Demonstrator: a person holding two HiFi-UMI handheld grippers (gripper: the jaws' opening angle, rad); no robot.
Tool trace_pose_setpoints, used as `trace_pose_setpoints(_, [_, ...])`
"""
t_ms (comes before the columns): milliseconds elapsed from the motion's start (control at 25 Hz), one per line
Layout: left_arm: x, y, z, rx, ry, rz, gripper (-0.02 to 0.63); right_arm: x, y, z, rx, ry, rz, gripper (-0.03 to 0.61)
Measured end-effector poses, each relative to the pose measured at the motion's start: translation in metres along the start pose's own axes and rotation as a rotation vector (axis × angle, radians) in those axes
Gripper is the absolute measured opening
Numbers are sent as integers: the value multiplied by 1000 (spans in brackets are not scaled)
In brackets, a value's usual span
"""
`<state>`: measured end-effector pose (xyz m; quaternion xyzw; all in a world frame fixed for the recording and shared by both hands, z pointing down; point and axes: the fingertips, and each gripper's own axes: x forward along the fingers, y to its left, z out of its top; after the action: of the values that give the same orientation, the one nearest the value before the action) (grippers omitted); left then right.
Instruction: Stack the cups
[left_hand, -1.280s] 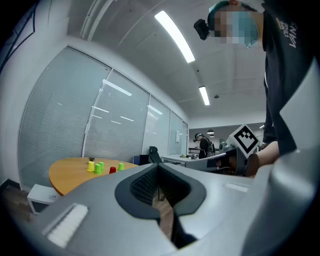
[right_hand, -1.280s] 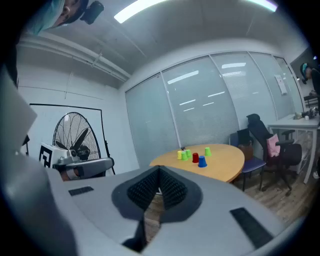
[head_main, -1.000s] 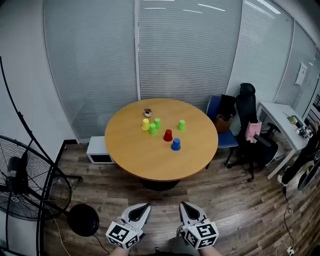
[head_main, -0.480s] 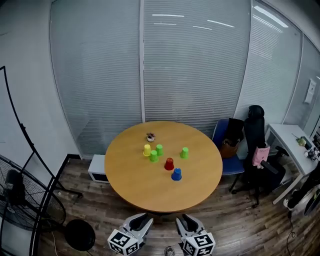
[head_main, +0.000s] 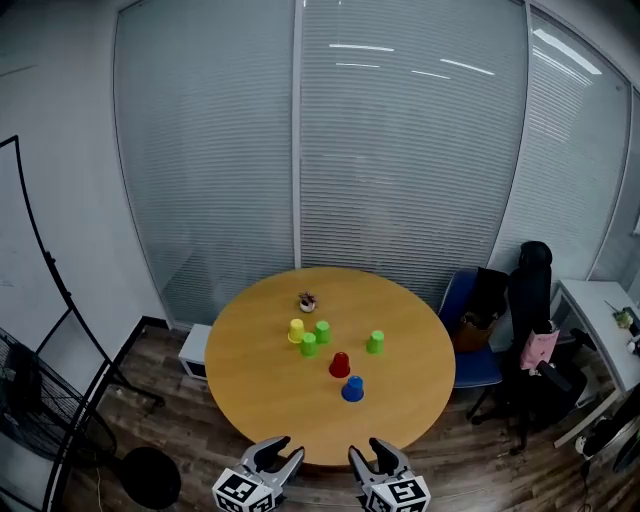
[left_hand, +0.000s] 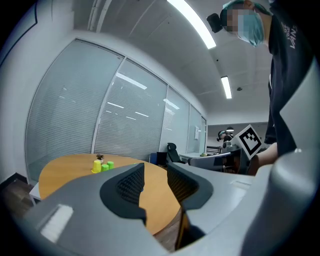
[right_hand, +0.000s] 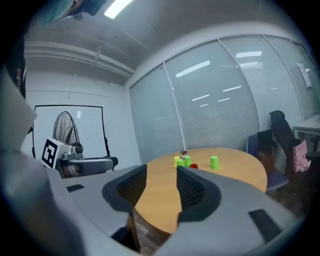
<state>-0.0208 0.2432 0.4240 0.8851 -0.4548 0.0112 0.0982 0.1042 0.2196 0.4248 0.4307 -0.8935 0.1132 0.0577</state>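
The jaws of my left gripper (left_hand: 155, 176) stand apart with nothing between them, only bare wood showing through the gap; they have just been opening. The right gripper (right_hand: 161, 184) is the same: jaws parted, just been opening, empty. Both point roughly level at the near rim of the round wooden surface (head_main: 250, 400).

Every cup lies ahead of the jaws and well apart from both. Each stands mouth-down, long axis upright, so I judge level jaws would meet a cup's wall from the side.

- Nearest is the small blue plastic cup (head_main: 352, 388), ahead between the two pairs of jaws and a little nearer the right.
- Just beyond it is the red plastic cup (head_main: 340, 364).
- A lone green plastic cup (head_main: 375, 342) sits farther out, ahead of the right jaws.
- Ahead of the left jaws, the yellow plastic cup (head_main: 296, 329) clusters with two more green cups (head_main: 322, 331).

I count six cups, none stacked: three green, one yellow, one red, one blue. One small dark ornament (head_main: 306, 301) sits beyond them.
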Motion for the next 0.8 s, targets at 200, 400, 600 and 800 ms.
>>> trace_pose_setpoints(200, [13,15,-2,-19,1,27,129,22,-13,3,-3,5,10,156])
trace_pose_setpoints(400, [36,38,1,-30,-4,16,129,50,-27,6,-12,21,-9,156])
trace_pose_setpoints(600, [58,75,-3,-37,0,-36,129,85,-32,9,-13,38,-53,156])
trace_pose_setpoints(800, [87,113,7,-15,-3,-127,129,129,-37,14,1,44,-112,156])
